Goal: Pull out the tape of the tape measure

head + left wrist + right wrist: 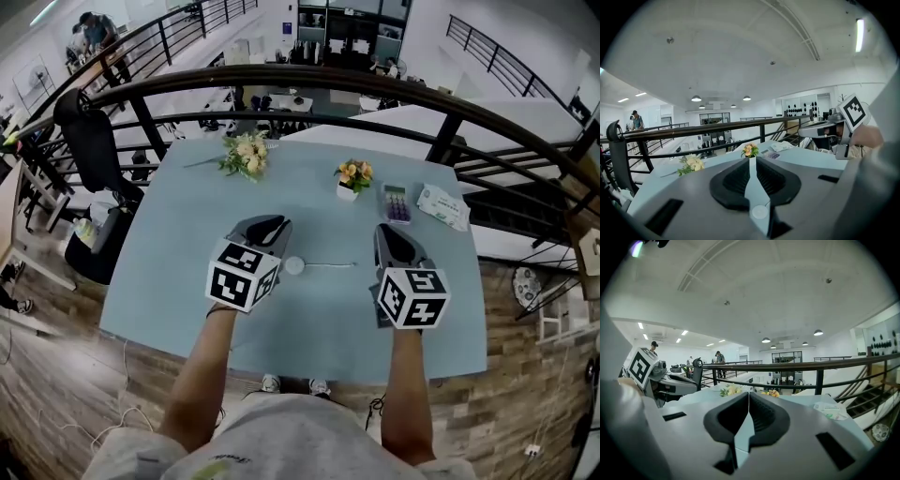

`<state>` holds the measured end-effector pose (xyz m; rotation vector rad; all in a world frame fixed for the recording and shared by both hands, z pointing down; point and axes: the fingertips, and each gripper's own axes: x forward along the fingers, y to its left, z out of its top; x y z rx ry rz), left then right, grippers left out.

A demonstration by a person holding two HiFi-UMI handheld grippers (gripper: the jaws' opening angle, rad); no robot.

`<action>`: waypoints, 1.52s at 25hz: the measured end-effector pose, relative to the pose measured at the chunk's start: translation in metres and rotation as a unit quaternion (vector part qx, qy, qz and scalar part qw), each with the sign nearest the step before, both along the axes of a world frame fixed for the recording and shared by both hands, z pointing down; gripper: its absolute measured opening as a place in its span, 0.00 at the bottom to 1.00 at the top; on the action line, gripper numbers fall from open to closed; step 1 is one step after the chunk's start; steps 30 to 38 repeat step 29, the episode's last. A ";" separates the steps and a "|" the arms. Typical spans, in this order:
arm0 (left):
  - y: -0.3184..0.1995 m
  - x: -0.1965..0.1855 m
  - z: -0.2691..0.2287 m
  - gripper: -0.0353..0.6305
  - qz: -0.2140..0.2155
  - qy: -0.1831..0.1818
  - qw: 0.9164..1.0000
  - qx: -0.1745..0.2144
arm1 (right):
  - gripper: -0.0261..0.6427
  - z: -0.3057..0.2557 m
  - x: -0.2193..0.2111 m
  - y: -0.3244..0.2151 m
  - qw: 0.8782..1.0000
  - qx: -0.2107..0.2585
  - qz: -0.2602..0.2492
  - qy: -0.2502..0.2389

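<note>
One tape measure [294,266] sits beside left claw [265,226].

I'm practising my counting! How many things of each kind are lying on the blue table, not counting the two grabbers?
Flowers: 2 (loose bunch, little pot)
Calculator: 1
Packet of wipes: 1
Tape measure: 1
Total: 5
</note>
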<state>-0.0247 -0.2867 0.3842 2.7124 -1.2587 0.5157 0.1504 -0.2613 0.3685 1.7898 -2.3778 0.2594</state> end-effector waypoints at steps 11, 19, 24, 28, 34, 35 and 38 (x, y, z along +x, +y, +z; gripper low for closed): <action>-0.002 -0.007 -0.007 0.05 -0.023 0.005 0.999 0.030 | 0.05 -0.008 -0.004 0.006 1.000 0.025 0.002 0.012; -0.004 -0.016 -0.010 0.05 -0.035 0.013 0.999 0.033 | 0.05 -0.008 -0.008 0.006 0.999 0.031 0.001 0.017; -0.006 -0.020 -0.009 0.05 -0.043 0.011 0.998 0.036 | 0.05 -0.006 -0.008 0.005 0.999 0.032 0.000 0.018; -0.007 -0.021 -0.010 0.05 -0.045 0.012 0.998 0.036 | 0.05 -0.007 -0.008 0.005 0.999 0.032 0.001 0.018; -0.007 -0.021 -0.010 0.05 -0.045 0.012 0.998 0.036 | 0.05 -0.007 -0.008 0.005 0.999 0.032 0.001 0.018; -0.007 -0.021 -0.010 0.05 -0.045 0.012 0.998 0.036 | 0.05 -0.007 -0.008 0.005 0.999 0.032 0.001 0.018; -0.007 -0.021 -0.010 0.05 -0.045 0.012 0.998 0.036 | 0.05 -0.007 -0.008 0.005 0.999 0.032 0.001 0.018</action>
